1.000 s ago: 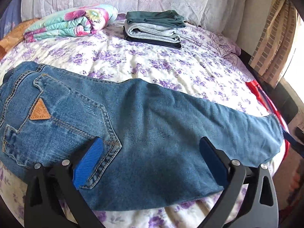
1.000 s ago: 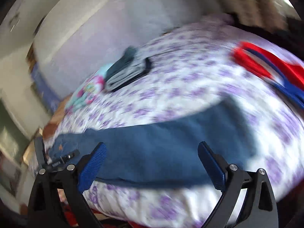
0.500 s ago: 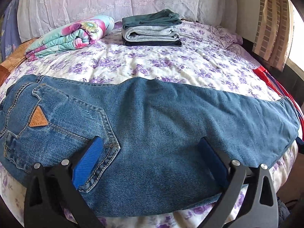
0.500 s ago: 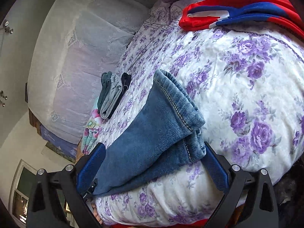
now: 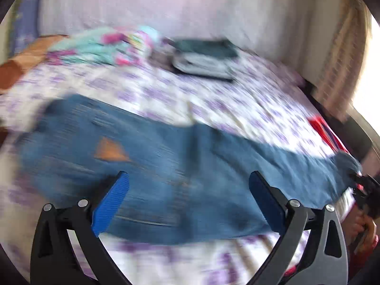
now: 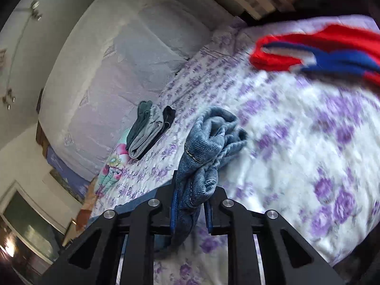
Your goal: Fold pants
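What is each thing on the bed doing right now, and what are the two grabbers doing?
jeans: spread flat across the bed, leg end bunched up.
right hand-held gripper: closing on the jeans' leg end.
left hand-held gripper: open above the jeans, holding nothing.
clothes stack: folded, piled.
red and blue cloth: lying loose.
floral blanket: folded.

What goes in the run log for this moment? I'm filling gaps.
task: fold pants | right hand-held gripper: closing on jeans leg hem | left hand-held gripper: open, above jeans | bed: folded stack
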### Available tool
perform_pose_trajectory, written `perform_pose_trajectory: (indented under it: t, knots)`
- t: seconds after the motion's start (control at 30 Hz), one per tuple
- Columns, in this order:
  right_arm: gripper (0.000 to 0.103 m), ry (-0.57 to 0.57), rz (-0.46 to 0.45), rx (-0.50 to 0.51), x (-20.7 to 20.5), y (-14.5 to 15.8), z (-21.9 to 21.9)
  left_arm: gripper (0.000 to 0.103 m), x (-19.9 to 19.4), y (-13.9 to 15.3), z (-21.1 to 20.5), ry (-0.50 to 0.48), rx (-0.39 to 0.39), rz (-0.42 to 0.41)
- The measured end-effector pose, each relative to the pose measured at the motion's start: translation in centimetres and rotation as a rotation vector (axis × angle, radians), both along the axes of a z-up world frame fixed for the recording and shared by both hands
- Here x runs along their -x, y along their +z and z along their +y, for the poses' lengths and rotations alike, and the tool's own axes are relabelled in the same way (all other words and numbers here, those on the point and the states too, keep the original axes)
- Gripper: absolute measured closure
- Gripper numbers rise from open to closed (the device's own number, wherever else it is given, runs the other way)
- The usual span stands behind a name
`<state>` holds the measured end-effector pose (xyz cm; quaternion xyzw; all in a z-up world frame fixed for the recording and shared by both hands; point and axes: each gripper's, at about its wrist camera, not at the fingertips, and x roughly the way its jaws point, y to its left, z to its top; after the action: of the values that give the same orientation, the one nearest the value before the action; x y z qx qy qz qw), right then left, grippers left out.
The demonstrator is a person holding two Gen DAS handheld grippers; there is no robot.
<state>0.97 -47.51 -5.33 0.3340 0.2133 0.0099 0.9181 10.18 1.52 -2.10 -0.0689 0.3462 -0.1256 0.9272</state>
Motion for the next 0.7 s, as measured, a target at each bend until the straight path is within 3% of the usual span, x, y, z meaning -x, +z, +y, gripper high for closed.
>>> perform_pose_trajectory:
  t: [0.1, 0.23, 0.3, 0.43, 0.53, 0.6, 0.63, 0.7]
  knots:
    - [0.085, 0.094, -0.049, 0.211, -2.6, 4.5, 5.4, 0.005, -0.3, 0.8, 4.5, 0.113, 0.01, 0.019]
    - [0.085, 0.27, -0.093, 0.443, -6.0, 7.6, 14.7, 0.005, 0.0, -0.1, 8.8, 0.089, 0.229, 0.073]
    - [0.085, 0.367, -0.096, 0.544, -7.1, 7.8, 19.6, 0.005, 1.1, 0.2, 8.9, 0.095, 0.232, 0.047]
    - [0.085, 0.565, -0.013, 0.733, -9.2, 3.8, 28.9, 0.005, 3.4, 1.8, 9.2, 0.169, 0.138, -0.037]
    - [0.084, 0.655, 0.128, 0.843, -9.3, -1.5, 32.3, 0.005, 3.7, 1.6, 10.6, 0.182, 0.128, -0.016]
    - [0.084, 0.652, 0.107, 0.93, -7.9, -2.7, 33.0, 0.005, 3.5, 0.6, 11.4, 0.183, 0.148, 0.022]
    - [0.08, 0.651, 0.106, 0.937, -7.6, -2.6, 32.9, 0.005, 3.2, 0.0, 11.7, 0.188, 0.154, 0.039]
    - [0.063, 0.71, 0.116, 0.882, -7.4, -1.3, 32.5, 0.005, 2.8, -1.4, 12.3, 0.211, 0.173, 0.085]
